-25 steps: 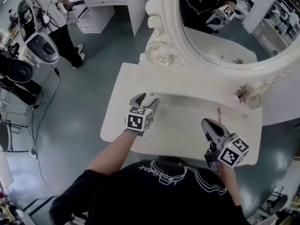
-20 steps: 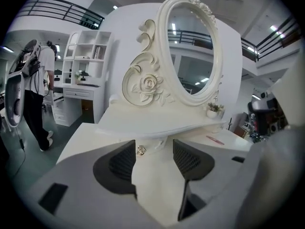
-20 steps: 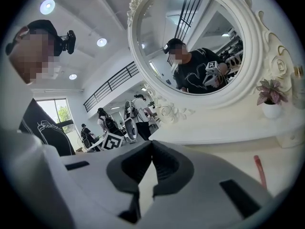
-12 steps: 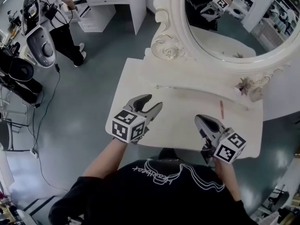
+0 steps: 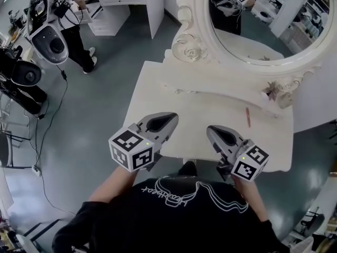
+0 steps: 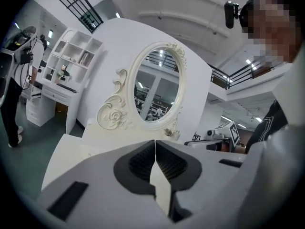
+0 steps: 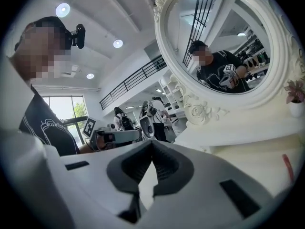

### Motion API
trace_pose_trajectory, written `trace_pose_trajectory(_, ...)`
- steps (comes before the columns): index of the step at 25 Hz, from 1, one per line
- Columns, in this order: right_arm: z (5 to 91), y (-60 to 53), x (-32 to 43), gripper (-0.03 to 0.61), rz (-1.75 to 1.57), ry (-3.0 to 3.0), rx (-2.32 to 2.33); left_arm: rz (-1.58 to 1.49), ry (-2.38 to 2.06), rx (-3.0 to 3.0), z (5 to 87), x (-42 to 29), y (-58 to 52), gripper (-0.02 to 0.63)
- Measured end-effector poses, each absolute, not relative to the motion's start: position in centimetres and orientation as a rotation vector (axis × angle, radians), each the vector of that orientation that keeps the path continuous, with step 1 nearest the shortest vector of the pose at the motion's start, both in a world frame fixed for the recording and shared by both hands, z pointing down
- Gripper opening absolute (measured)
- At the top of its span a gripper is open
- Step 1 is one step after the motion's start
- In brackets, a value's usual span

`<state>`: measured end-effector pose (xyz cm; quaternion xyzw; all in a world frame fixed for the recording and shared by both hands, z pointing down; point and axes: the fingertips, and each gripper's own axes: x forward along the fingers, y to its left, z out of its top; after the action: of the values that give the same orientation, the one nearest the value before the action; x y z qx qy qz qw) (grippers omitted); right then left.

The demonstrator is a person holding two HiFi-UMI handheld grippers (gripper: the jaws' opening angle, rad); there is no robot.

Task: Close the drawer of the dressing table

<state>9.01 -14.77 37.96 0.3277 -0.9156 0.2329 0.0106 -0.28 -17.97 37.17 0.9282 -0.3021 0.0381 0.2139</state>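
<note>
Nearest us, our left gripper has just closed its jaws on nothing and lifted off the dressing table; our right gripper, jaws also pressed together and empty, hovers over its front edge. No drawer juts from under that edge, so we judge it closed

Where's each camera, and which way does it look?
Head view: on the person's head, looking steeply down at the table; shows arms, shirt, left gripper, right gripper.
Left gripper view: on that gripper, looking along its just-closed, empty jaws at the mirror; right gripper at right.
Right gripper view: on that gripper, looking along its shut jaws at the mirror; left gripper at left.
Shared: all show the mirror.
</note>
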Motion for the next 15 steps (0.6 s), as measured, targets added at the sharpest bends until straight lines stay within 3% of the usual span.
trace_pose_trajectory(15,35.8,-12.3,10.0,0.003,0.598,-2.928,1.132,0.035,-0.72,2.623,35.8,1.4,-13.8,0.003)
